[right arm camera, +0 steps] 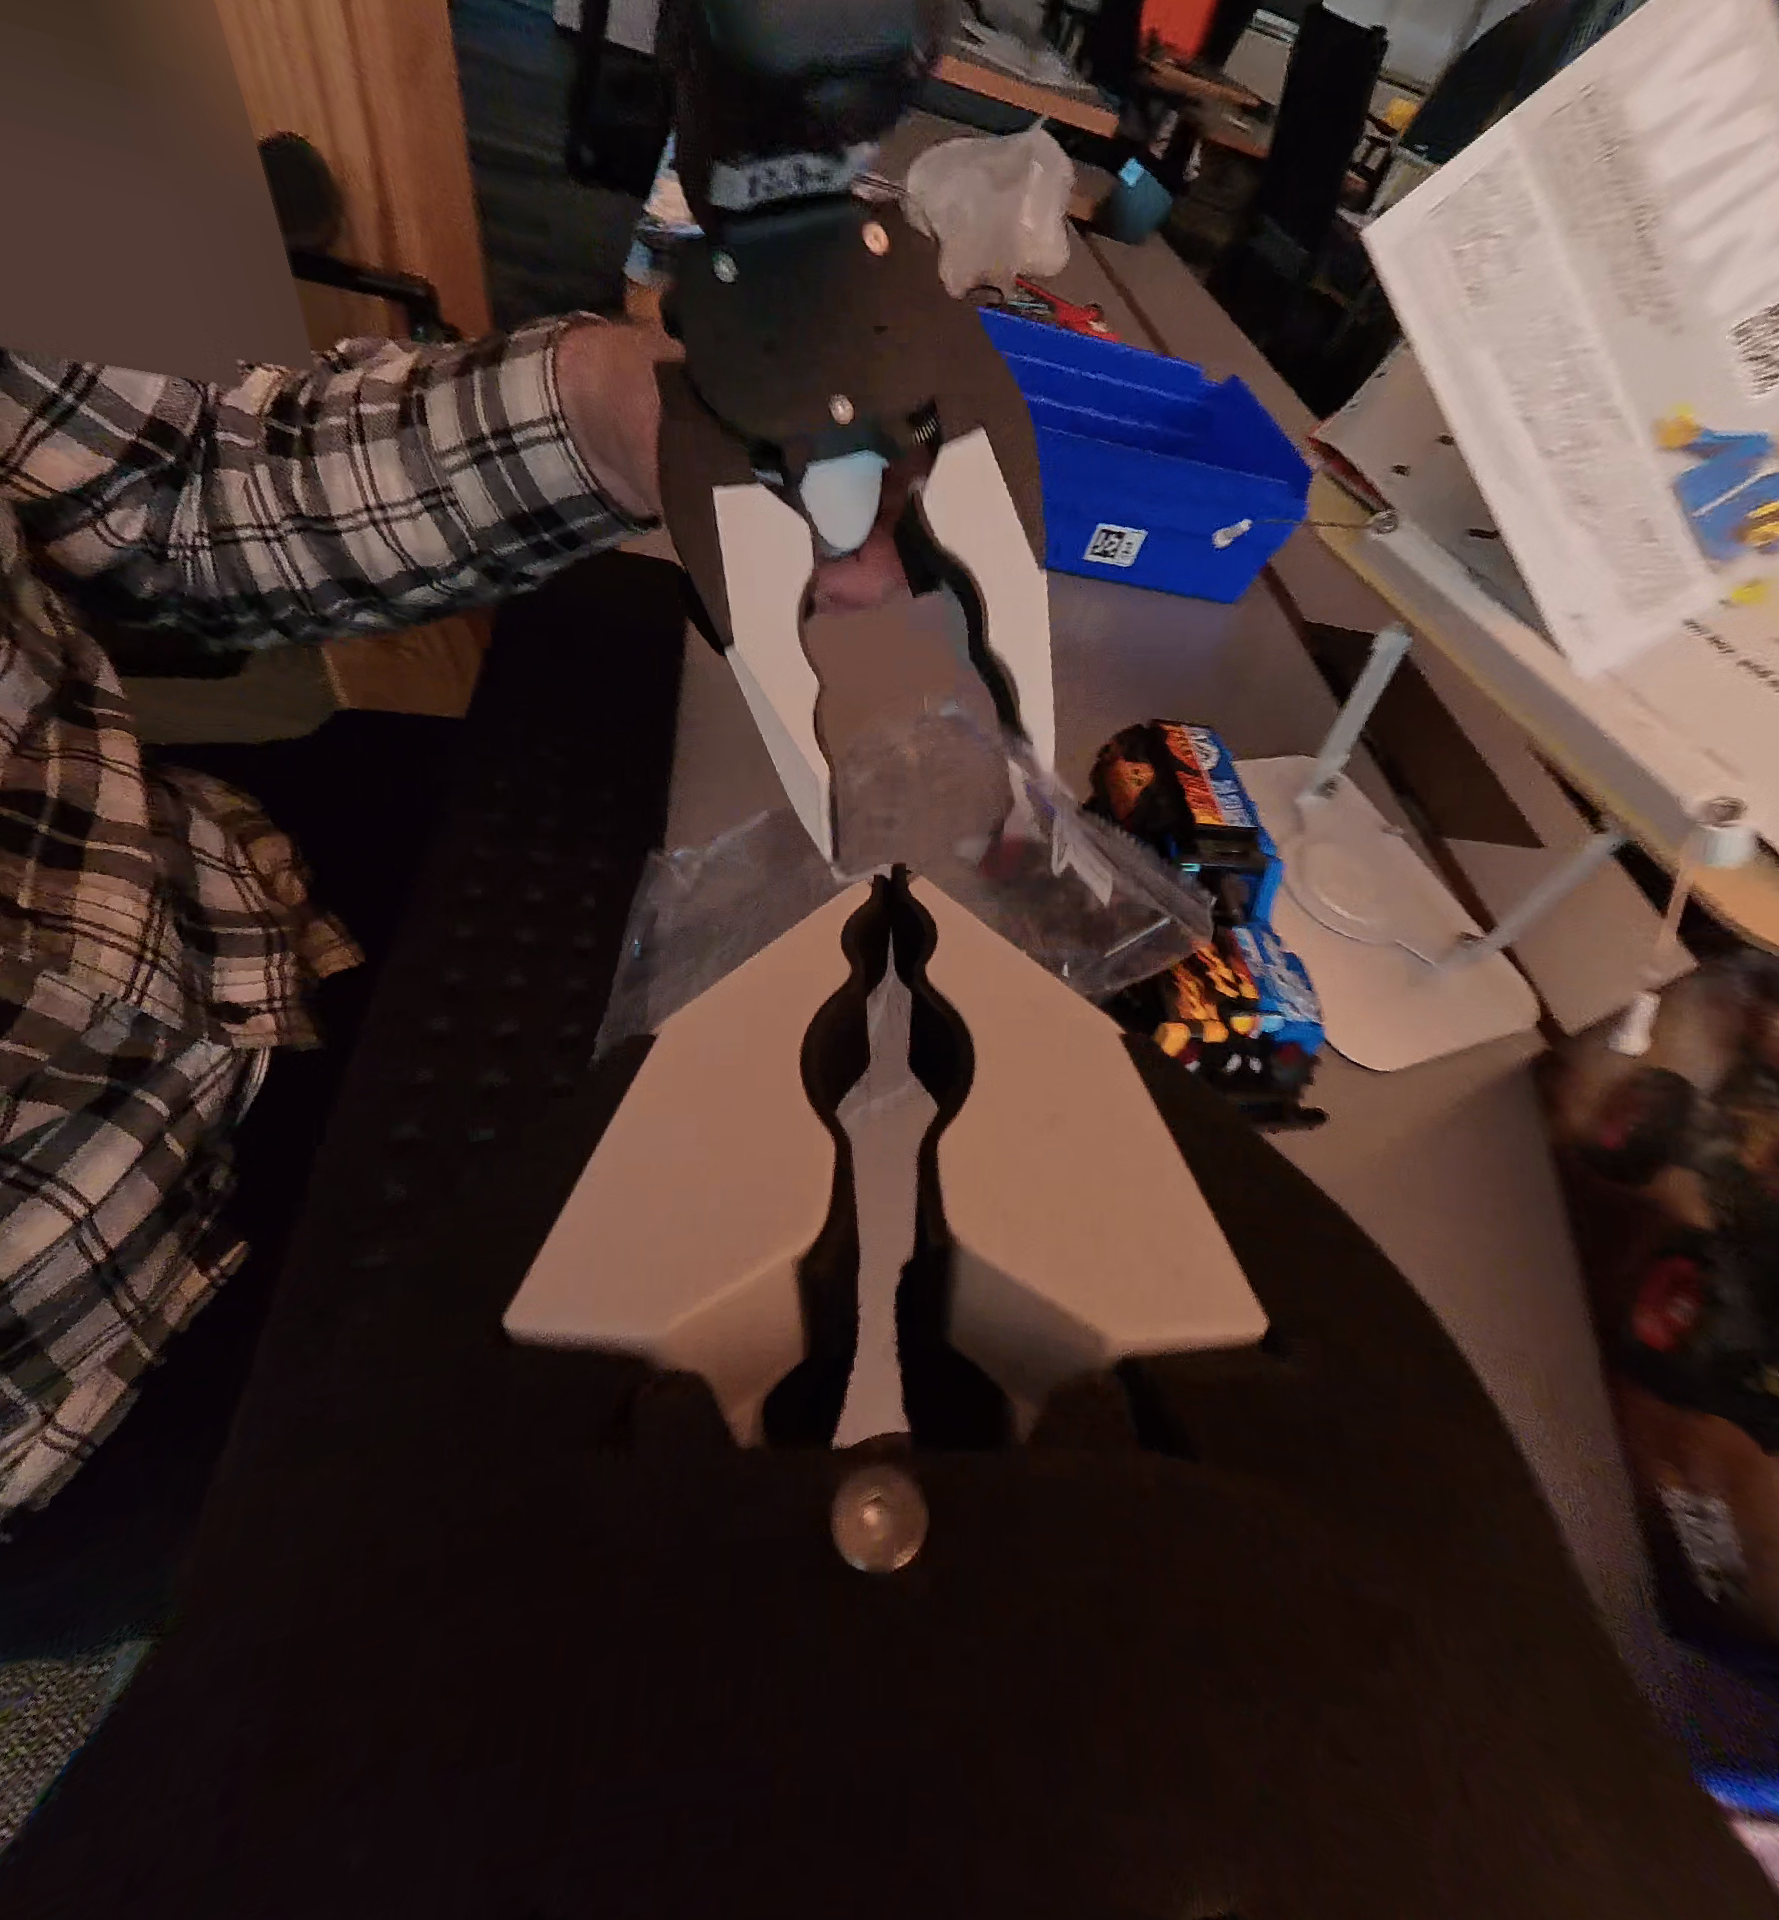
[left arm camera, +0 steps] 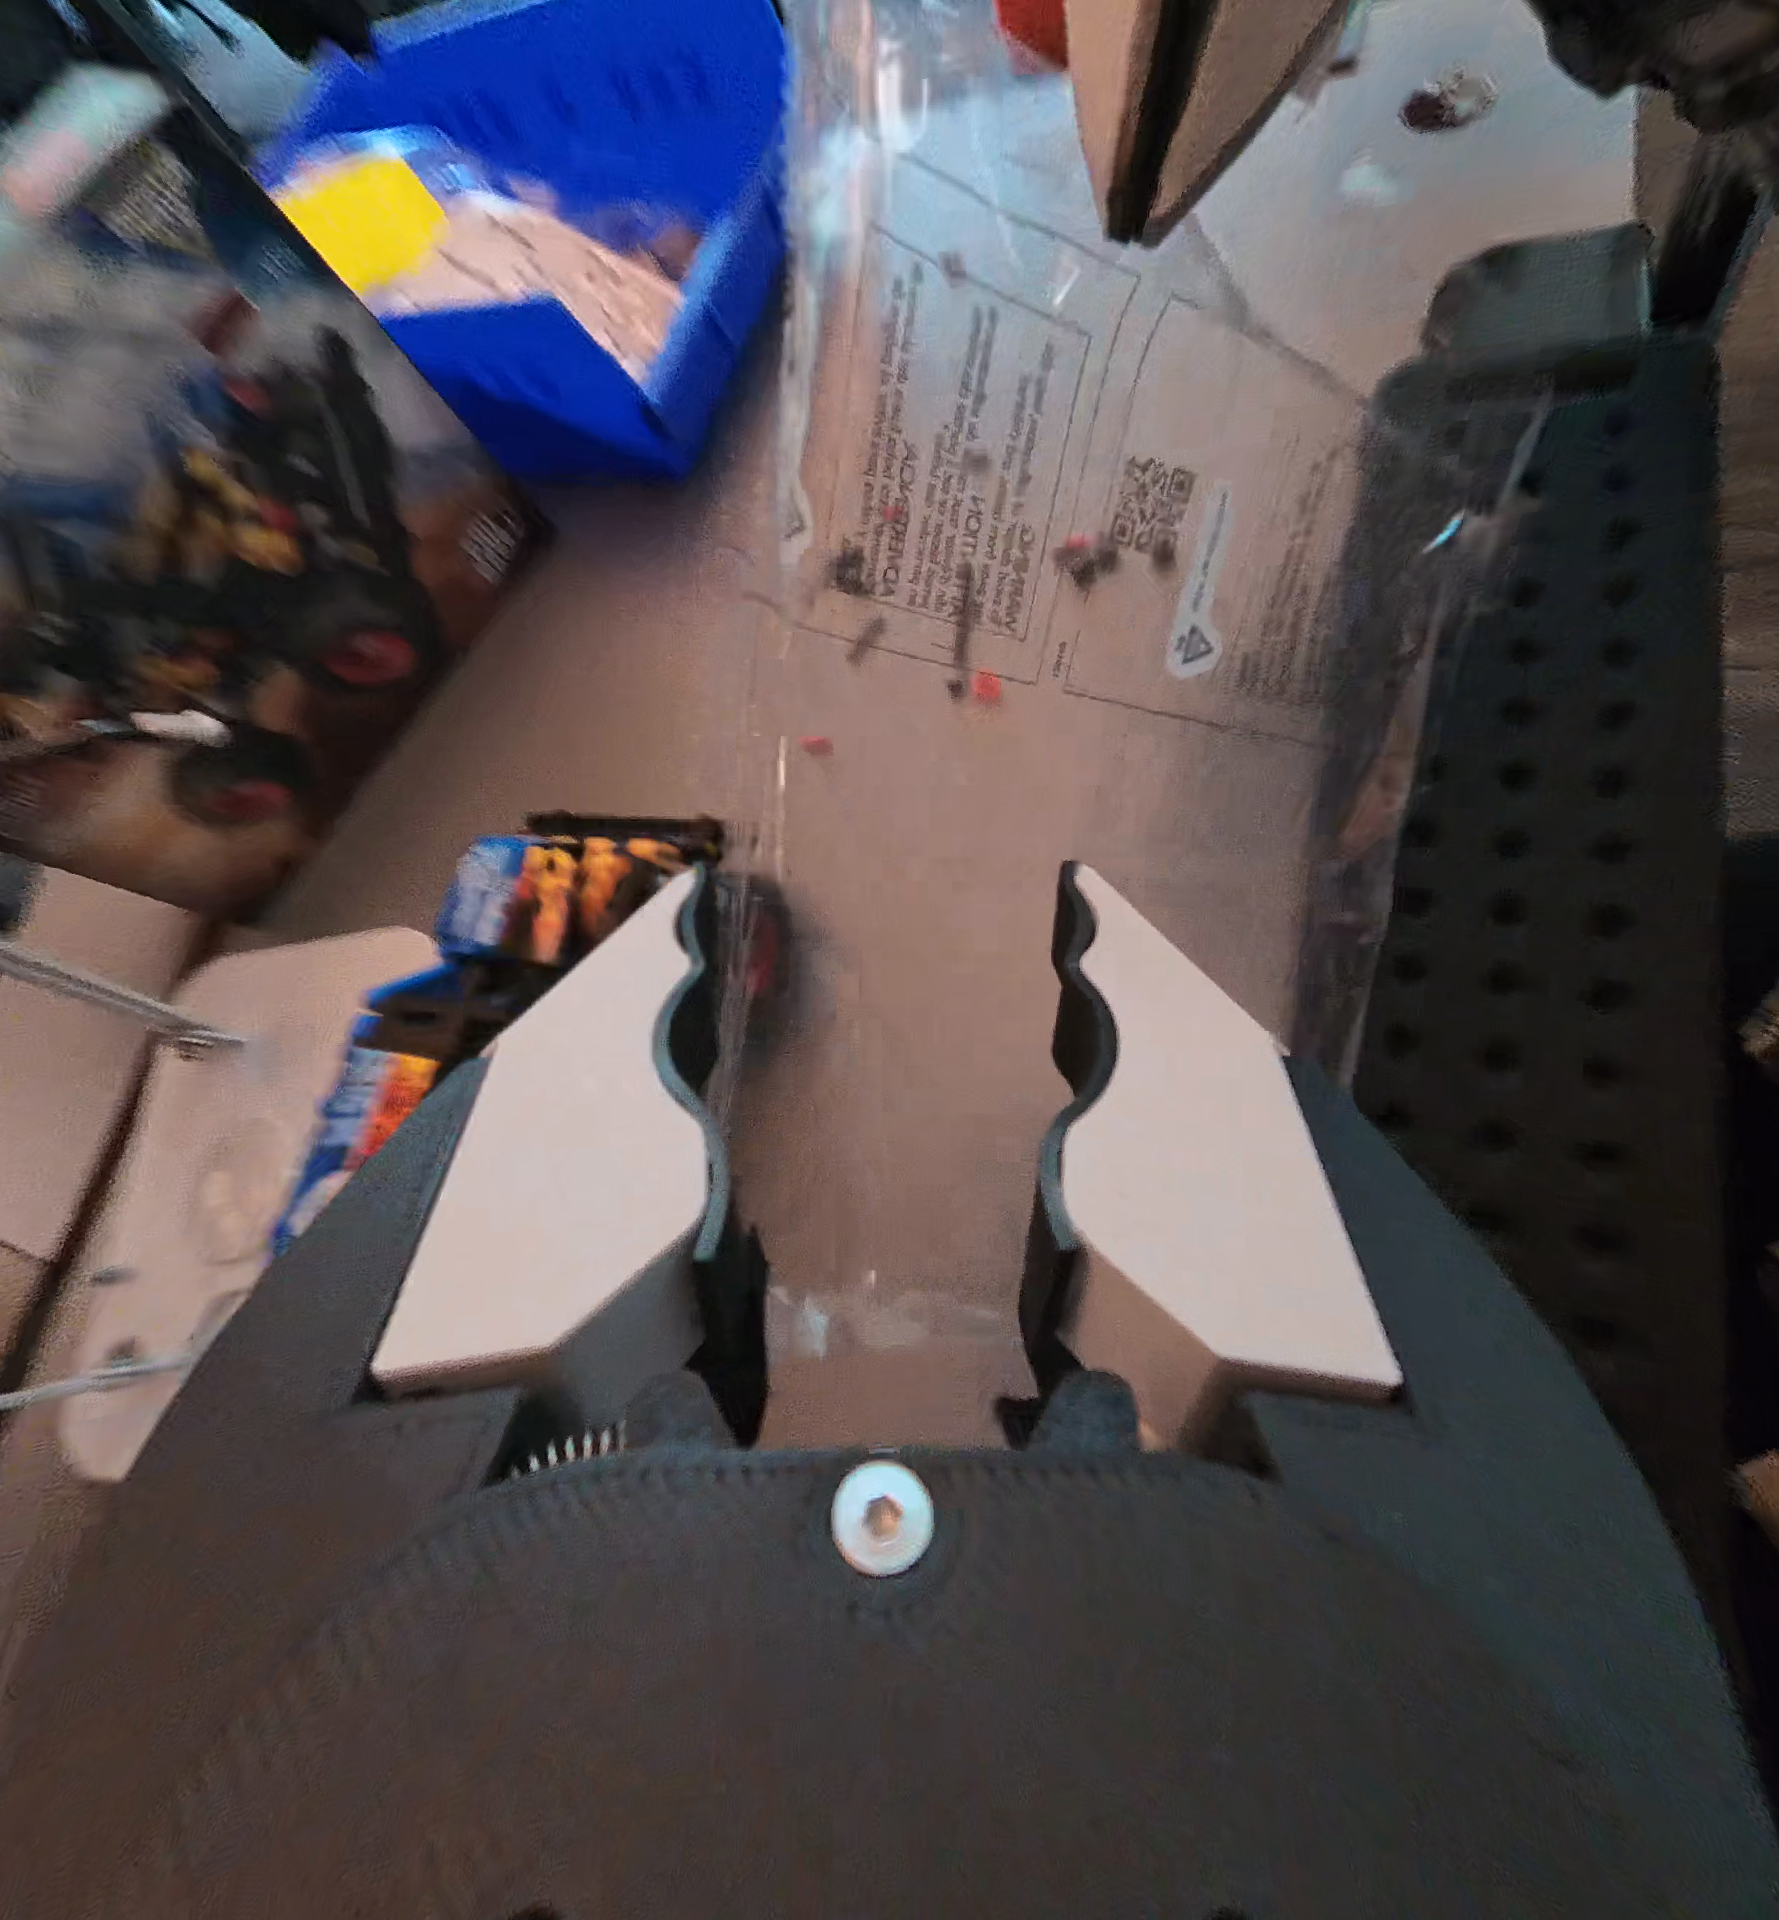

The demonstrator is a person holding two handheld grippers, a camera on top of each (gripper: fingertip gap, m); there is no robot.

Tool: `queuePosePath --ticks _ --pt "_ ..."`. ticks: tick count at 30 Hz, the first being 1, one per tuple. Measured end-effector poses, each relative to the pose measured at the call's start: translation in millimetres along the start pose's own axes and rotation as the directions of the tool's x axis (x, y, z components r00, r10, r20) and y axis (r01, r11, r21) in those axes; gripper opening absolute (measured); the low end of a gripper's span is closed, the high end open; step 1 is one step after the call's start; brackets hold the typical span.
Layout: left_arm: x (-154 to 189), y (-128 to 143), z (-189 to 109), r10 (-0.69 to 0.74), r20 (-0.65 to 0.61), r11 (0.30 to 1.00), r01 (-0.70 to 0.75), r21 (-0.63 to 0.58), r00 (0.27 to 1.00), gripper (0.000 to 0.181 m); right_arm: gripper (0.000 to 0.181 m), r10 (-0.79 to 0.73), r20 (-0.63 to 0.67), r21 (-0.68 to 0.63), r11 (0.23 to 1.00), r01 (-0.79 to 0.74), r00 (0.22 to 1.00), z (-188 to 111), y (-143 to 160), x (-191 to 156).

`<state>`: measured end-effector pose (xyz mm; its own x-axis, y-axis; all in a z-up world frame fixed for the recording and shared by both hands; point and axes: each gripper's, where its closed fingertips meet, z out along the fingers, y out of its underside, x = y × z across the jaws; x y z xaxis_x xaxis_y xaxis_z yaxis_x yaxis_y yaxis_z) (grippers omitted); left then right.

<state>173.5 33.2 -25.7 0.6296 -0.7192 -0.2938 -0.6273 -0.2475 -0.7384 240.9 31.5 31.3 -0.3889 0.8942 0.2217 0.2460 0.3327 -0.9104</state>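
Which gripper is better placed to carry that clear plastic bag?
Probably the right gripper: its jaws are shut on the clear plastic bag. The left gripper is open, with the bag between its fingers unpinched.

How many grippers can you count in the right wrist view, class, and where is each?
2. The right gripper fills the foreground, shut on a clear plastic bag. The left gripper hangs open opposite it, over the bag, held by a plaid-sleeved arm.

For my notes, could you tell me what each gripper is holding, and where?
The right gripper pinches the clear plastic bag at its edge. The left gripper is open, holding nothing.
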Motion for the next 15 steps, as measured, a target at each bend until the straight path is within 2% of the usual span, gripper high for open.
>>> queuePosePath --ticks 4,9,12,14,15 --pt "7.7 28.7 16.1 -0.060 -0.060 0.998 0.058 -0.031 0.996 0.040 0.000 0.039 0.048 0.005 0.999 -0.039 0.998 22.1 14.4 -3.9" --pt "9.3 42.6 25.0 -0.099 -0.105 0.995 0.100 0.004 0.990 0.005 0.000 0.095 0.057 0.019 0.995 -0.096 0.994 31.6 26.2 1.7" --pt "8.0 46.6 28.8 -0.121 -0.125 0.992 0.126 0.031 0.985 0.000 0.000 0.136 0.048 0.045 0.989 -0.138 0.990 29.1 27.3 8.7" --pt "5.8 52.6 31.8 -0.127 -0.125 0.991 0.132 0.030 0.984 0.000 0.017 0.160 0.020 0.058 0.985 -0.161 0.987 20.5 27.4 17.2" --pt "5.9 54.9 32.8 -0.131 -0.131 0.990 0.137 0.036 0.983 0.000 0.021 0.168 0.000 0.059 0.984 -0.168 0.986 14.1 28.7 22.6"
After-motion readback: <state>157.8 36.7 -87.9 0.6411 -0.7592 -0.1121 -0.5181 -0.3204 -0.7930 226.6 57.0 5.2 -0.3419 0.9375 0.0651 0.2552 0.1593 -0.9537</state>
